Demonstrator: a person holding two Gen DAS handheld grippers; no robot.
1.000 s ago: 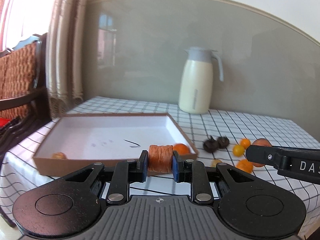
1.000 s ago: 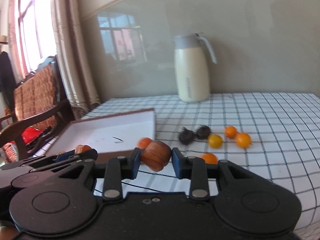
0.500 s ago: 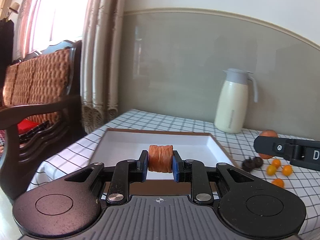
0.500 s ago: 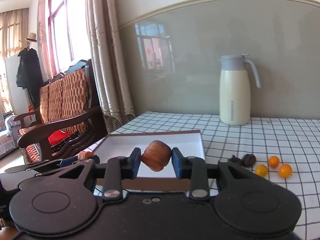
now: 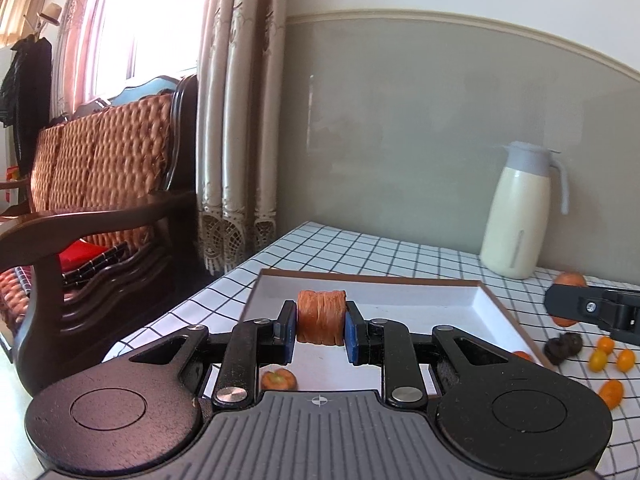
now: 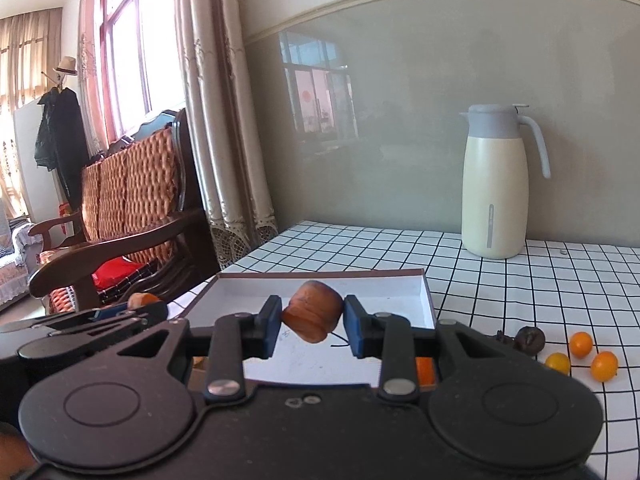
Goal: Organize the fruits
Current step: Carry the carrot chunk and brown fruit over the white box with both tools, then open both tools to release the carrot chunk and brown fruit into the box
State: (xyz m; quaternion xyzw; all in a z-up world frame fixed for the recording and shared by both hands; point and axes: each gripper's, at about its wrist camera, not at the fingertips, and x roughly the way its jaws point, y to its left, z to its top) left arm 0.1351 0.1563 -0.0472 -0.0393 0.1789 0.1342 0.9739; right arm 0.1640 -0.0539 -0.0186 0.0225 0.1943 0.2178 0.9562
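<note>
Both jaws were clamped sideways on soft, light dried fruit: left gripper [image 5: 321,326] on a ridged piece [image 5: 321,317], right gripper [image 6: 312,325] on a smooth one [image 6: 313,316], over the box [image 5: 486,303].

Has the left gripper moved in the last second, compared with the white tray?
Yes. The left gripper, shut on the ridged orange fruit, has passed from in front of the tray's near wall to over the tray.
</note>
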